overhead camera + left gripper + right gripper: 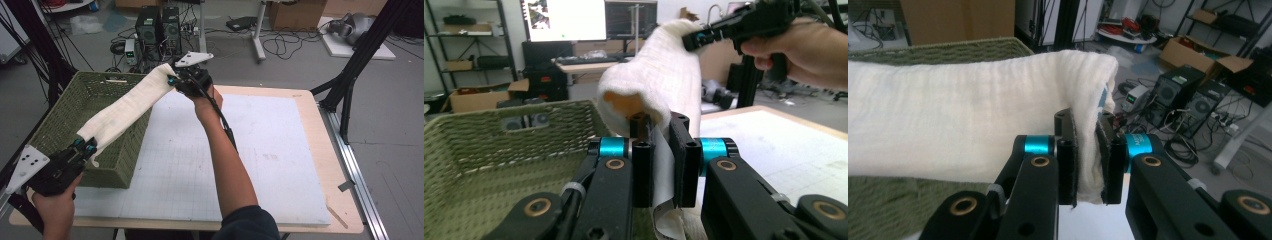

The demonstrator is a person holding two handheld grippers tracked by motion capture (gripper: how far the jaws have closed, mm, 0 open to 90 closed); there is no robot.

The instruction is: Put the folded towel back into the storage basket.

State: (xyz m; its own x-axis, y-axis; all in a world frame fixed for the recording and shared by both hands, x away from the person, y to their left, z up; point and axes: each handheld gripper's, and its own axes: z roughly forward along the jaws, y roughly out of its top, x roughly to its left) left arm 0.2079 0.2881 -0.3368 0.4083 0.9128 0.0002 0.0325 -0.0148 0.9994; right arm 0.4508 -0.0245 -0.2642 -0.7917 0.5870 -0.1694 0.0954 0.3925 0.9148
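A cream cloth (pixel 127 105), folded into a long band, hangs stretched in the air over the green woven basket (pixel 65 105). My left gripper (pixel 86 146) is shut on its near end at the basket's front right corner. My right gripper (pixel 175 80) is shut on its far end above the basket's back right corner. In the left gripper view the cloth (pixel 659 80) rises from between my jaws (pixel 663 162) toward the other gripper (pixel 696 39). In the right gripper view the cloth (pixel 963 127) runs off to the left from my jaws (pixel 1089 160).
The basket stands on the left part of a white gridded mat (pixel 260 150) on a wooden table (pixel 340 175). Black frame legs (pixel 350 75) stand at the table's right. Computers and cables (pixel 160 30) sit on the floor behind.
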